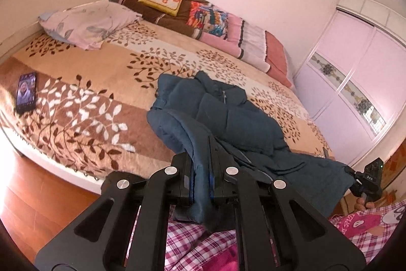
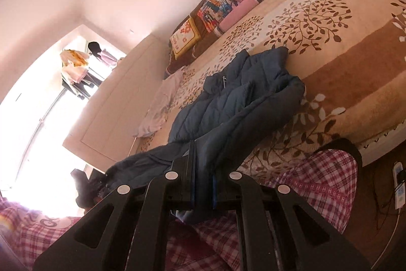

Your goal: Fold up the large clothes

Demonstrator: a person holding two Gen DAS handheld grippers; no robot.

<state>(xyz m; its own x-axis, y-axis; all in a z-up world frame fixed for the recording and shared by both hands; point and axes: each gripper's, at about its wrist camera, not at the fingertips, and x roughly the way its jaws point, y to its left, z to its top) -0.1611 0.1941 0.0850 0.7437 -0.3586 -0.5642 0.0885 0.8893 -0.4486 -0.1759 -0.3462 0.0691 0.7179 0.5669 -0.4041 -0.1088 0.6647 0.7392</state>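
A dark blue quilted jacket [image 1: 228,116] lies part on the leaf-patterned bed [image 1: 101,73], its near hem lifted off the front edge. My left gripper [image 1: 202,184] is shut on one corner of the hem. My right gripper [image 2: 202,184] is shut on the other corner; it also shows at the right in the left wrist view [image 1: 355,177]. In the right wrist view the jacket [image 2: 241,98] runs from the jaws up onto the bed [image 2: 342,47], its zipper collar farthest away.
A phone [image 1: 26,90] lies on the bed's left side. A pale pillow [image 1: 88,22] and folded quilts and cushions [image 1: 208,17] line the wall side. A wardrobe [image 1: 355,83] stands at right. Wooden floor [image 1: 38,194] lies below the bed edge. My checked clothing [image 2: 317,184] is close underneath.
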